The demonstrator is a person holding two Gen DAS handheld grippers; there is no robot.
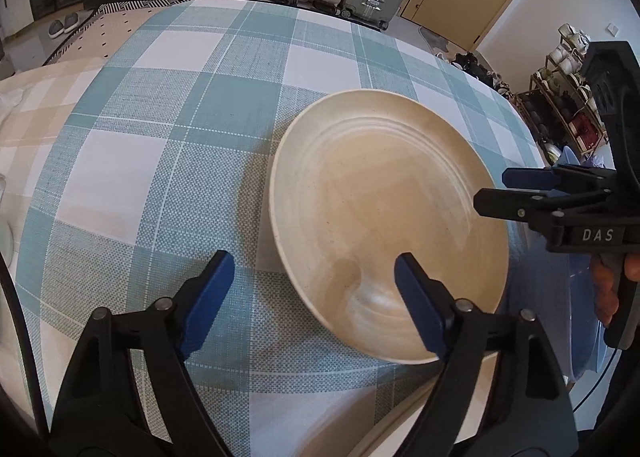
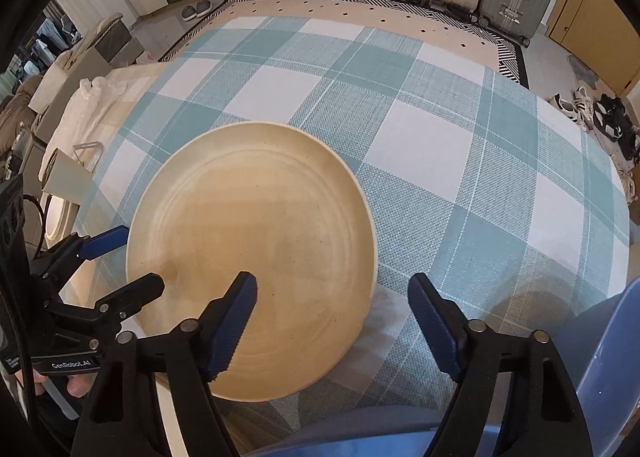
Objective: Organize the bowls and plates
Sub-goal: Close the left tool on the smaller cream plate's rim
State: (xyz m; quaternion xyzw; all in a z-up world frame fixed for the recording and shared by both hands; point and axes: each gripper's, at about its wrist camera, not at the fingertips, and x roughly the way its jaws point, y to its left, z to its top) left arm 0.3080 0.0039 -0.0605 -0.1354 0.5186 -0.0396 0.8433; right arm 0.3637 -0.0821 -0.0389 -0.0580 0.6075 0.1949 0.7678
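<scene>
A round beige plate (image 1: 384,209) (image 2: 256,253) lies flat on the teal-and-white checked tablecloth (image 1: 168,129) (image 2: 460,161). My left gripper (image 1: 312,269) straddles the plate's near left rim, one blue pad over the dish and the other over the cloth, open and not pressing. My right gripper (image 2: 332,285) straddles the opposite rim the same way, open, with its left pad above the plate. Each gripper shows in the other's view: the right gripper (image 1: 494,189) at the plate's right edge, the left gripper (image 2: 138,259) at its left edge.
A blue plastic item (image 2: 608,357) (image 1: 580,317) sits at the table's near right corner. At the left stand a white cup (image 2: 64,177) and a crumpled white bag (image 2: 92,97). Beyond the table are a rug, suitcases and shoes.
</scene>
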